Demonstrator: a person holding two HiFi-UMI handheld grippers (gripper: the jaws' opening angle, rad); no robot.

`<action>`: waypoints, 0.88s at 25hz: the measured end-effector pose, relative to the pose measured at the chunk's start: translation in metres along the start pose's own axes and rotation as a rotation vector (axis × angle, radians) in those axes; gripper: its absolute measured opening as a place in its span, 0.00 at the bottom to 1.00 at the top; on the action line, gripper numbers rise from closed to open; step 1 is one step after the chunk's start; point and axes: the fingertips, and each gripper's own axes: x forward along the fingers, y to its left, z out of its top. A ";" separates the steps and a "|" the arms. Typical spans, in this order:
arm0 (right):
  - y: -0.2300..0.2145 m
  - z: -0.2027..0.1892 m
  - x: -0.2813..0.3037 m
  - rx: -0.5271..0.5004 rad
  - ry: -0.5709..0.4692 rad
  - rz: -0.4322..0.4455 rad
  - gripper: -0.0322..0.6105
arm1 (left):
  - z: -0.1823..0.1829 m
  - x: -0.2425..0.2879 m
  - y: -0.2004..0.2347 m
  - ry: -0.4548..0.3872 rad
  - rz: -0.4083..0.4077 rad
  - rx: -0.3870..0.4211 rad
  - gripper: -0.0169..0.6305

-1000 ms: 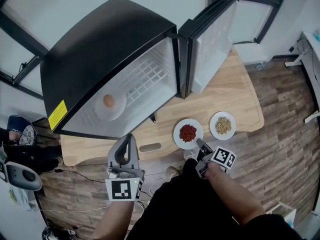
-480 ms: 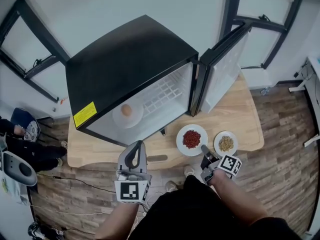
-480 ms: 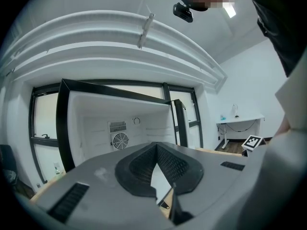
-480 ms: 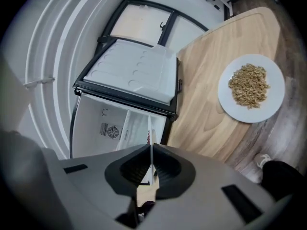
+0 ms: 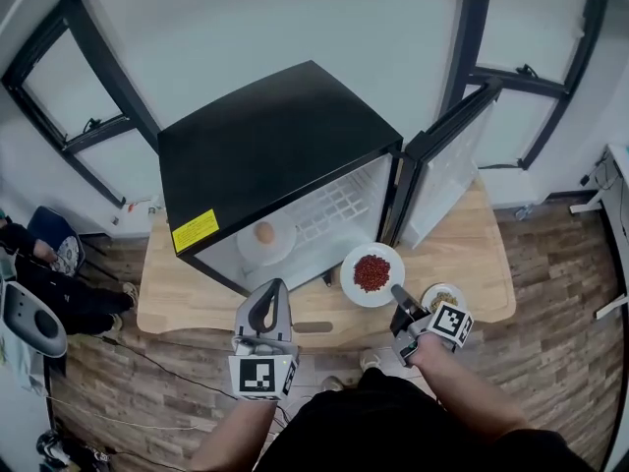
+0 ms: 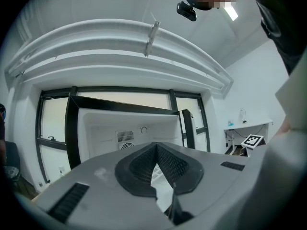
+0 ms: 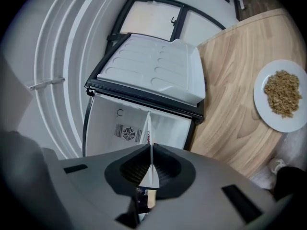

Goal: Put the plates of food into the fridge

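Observation:
My right gripper [image 5: 396, 290] is shut on the rim of a white plate of red food [image 5: 371, 272], held above the table in front of the open black fridge [image 5: 275, 146]. In the right gripper view that plate [image 7: 149, 128] shows edge-on between the pads, with the fridge interior [image 7: 120, 128] behind it. A plate of brown grains [image 5: 439, 297] [image 7: 283, 95] rests on the wooden table [image 5: 472, 254], partly behind the gripper's marker cube. Inside the fridge sits a plate with a round brown item [image 5: 263, 236]. My left gripper [image 5: 278, 285] [image 6: 156, 145] is shut and empty, raised near the table's front edge.
The fridge door [image 5: 447, 170] [image 7: 153, 68] stands open to the right of the cabinet. Black window frames [image 5: 511, 77] line the wall behind. A seated person [image 5: 29, 254] and a chair [image 5: 29, 318] are at the far left on the wooden floor.
The right gripper has lifted the plate of red food off the table, away from the grain plate, toward the fridge opening. The head view has tilted up.

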 end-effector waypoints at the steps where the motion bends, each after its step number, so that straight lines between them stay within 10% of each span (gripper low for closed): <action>1: 0.003 0.002 0.003 -0.007 0.004 -0.005 0.11 | 0.002 0.001 0.001 -0.005 0.003 0.004 0.03; 22: 0.075 0.034 0.095 -0.074 0.050 0.113 0.11 | 0.011 0.032 0.022 -0.037 0.064 0.009 0.03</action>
